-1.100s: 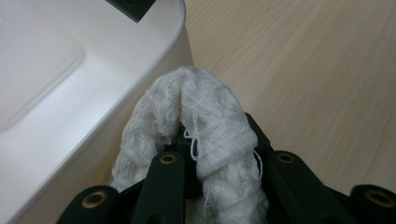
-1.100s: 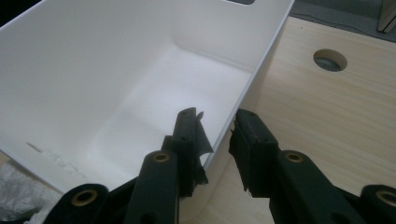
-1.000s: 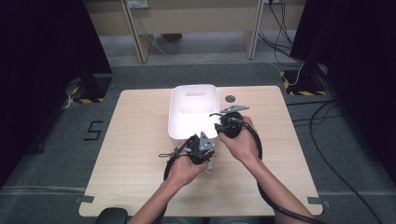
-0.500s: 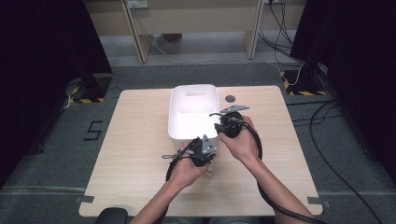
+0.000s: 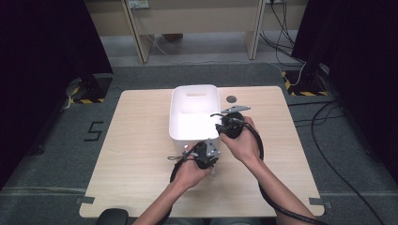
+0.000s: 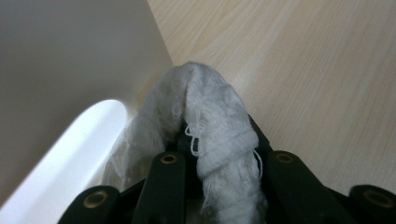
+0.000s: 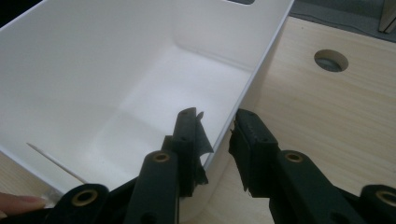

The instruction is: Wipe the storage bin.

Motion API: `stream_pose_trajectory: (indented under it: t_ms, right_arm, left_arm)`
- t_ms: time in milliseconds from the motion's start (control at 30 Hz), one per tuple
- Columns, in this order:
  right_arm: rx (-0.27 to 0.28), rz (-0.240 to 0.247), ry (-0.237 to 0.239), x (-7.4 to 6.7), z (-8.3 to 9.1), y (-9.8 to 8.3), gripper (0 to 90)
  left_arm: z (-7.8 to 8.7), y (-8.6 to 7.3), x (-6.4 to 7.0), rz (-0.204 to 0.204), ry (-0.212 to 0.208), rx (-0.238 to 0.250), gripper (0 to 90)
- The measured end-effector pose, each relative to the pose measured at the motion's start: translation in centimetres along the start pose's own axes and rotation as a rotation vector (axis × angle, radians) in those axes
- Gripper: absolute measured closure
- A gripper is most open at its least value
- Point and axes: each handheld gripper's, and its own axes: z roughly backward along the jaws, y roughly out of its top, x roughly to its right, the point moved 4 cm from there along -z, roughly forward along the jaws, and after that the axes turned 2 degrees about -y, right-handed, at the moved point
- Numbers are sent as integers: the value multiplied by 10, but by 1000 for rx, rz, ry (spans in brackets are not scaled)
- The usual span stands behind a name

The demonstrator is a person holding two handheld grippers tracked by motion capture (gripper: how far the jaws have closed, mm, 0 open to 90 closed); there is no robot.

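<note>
A wooden table (image 5: pixel 141 140) (with a round hole (image 5: pixel 231 99)) stands on grey carpet (image 5: pixel 56 154).

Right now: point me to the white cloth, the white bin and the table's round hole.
white cloth (image 6: pixel 210 121), left gripper view, bunched top fold.
white bin (image 5: pixel 195 89), high view, far rim.
round hole (image 7: pixel 330 60), right gripper view, its centre.

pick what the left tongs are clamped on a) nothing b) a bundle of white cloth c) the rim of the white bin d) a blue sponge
b: in the left gripper view the left tongs are shut on a white cloth bunched between the jaws, beside the outer wall of the white bin.
</note>
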Motion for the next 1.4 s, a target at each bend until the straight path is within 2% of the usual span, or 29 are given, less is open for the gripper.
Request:
stream_pose_trajectory:
  t_ms: [400, 733, 1067, 1100, 1400]
  right_arm:
    - [-4, -1, 0, 0, 0, 0, 714]
    - [-3, -4, 2, 0, 0, 0, 714]
    - [-3, -6, 4, 0, 0, 0, 713]
    - [-4, -6, 5, 1, 0, 0, 713]
    - [-6, -11, 8, 1, 0, 0, 713]
  left_arm:
    - [-7, 1, 2, -3, -15, -3, 751]
    - [-2, 10, 2, 5, -17, 36, 751]
    - [8, 22, 2, -3, -11, 71, 751]
    - [12, 24, 3, -18, -2, 73, 750]
    - [26, 36, 3, -44, 19, 100, 749]
